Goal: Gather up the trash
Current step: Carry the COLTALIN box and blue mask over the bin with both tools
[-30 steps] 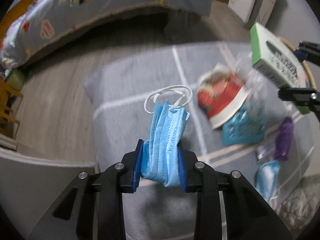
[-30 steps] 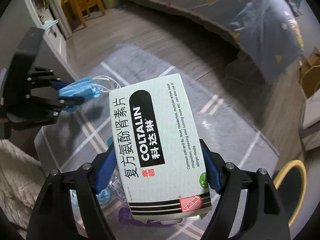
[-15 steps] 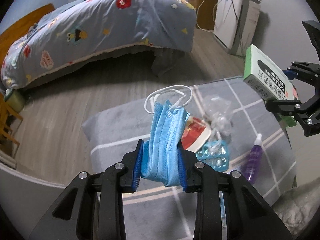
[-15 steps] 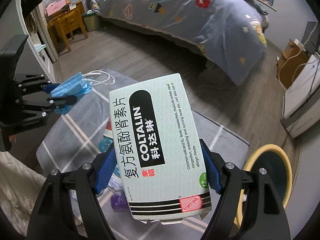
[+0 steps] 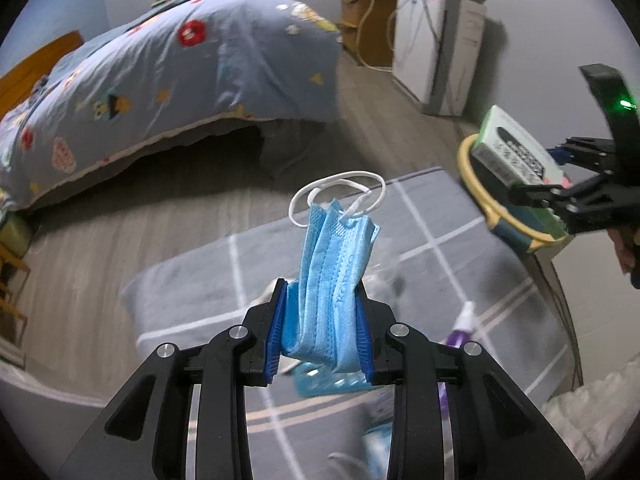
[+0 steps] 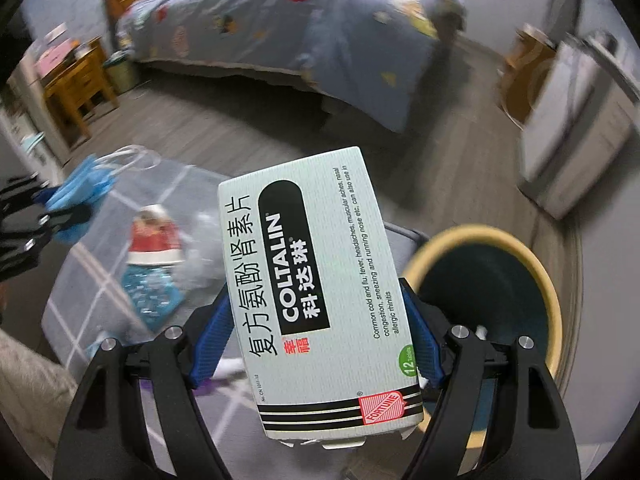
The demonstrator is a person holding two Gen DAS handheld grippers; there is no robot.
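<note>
A grey rug (image 6: 92, 280) on the wooden floor (image 5: 100, 240) carries scattered litter (image 6: 154, 248).

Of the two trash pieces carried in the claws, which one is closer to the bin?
The medicine box in the right claw, beside the yellow-rimmed bin. The blue mask in the left claw is farther away.

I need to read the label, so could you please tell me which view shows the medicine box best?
The right wrist view: the medicine box fills the centre, printed face readable. The left wrist view shows the box only small, end-on, at the right edge.
</note>
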